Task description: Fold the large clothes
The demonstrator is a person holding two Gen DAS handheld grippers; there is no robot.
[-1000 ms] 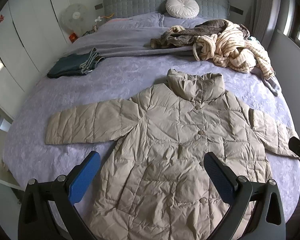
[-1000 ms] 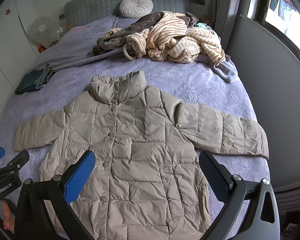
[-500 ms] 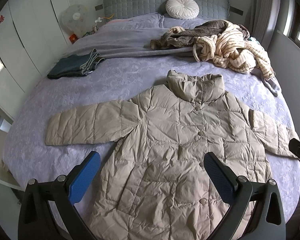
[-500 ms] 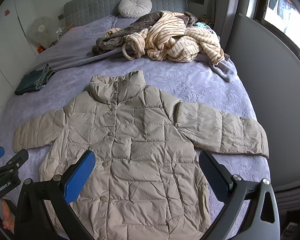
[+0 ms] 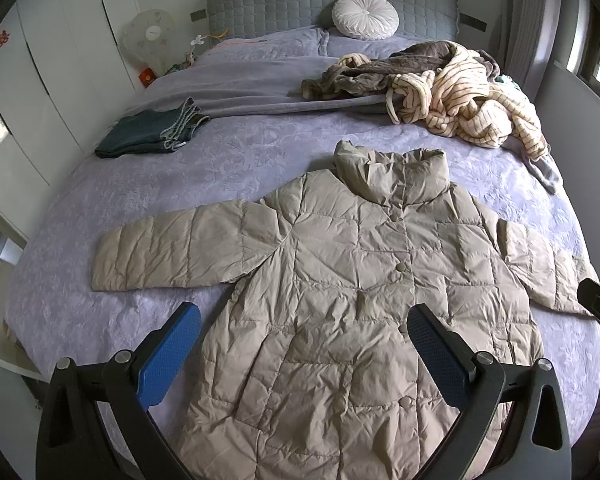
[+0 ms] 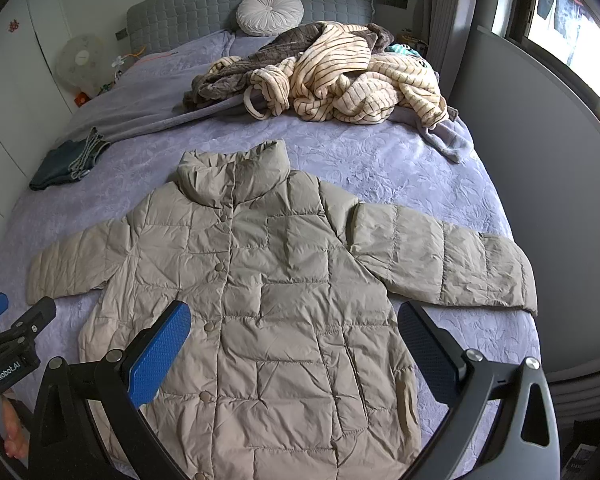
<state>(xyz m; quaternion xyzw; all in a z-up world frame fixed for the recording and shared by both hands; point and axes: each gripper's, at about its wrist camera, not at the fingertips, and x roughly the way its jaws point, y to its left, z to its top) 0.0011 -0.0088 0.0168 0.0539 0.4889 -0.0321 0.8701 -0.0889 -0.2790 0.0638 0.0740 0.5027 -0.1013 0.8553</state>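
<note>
Right, from the left wrist cam: left gripper hangs above the lower front of the beige puffer jacket, jaws wide apart w/ nothing between them, not touching the fabric. Jacket lies flat, face up, buttoned, on the lavender bedspread, collar toward the headboard, both sleeves spread out sideways. Folded jeans sit well apart, up on the left. A heap of striped robe & brown clothes lies near the round white cushion. A bit of the other tool shows at the far right edge.

Right wrist cam: right gripper also spread wide, empty, above the jacket's lower half. Right sleeve reaches nearly to the bed's edge by the grey wall. Left gripper's black frame & one blue pad poke in at lower left, over the bedspread near the other cuff.
</note>
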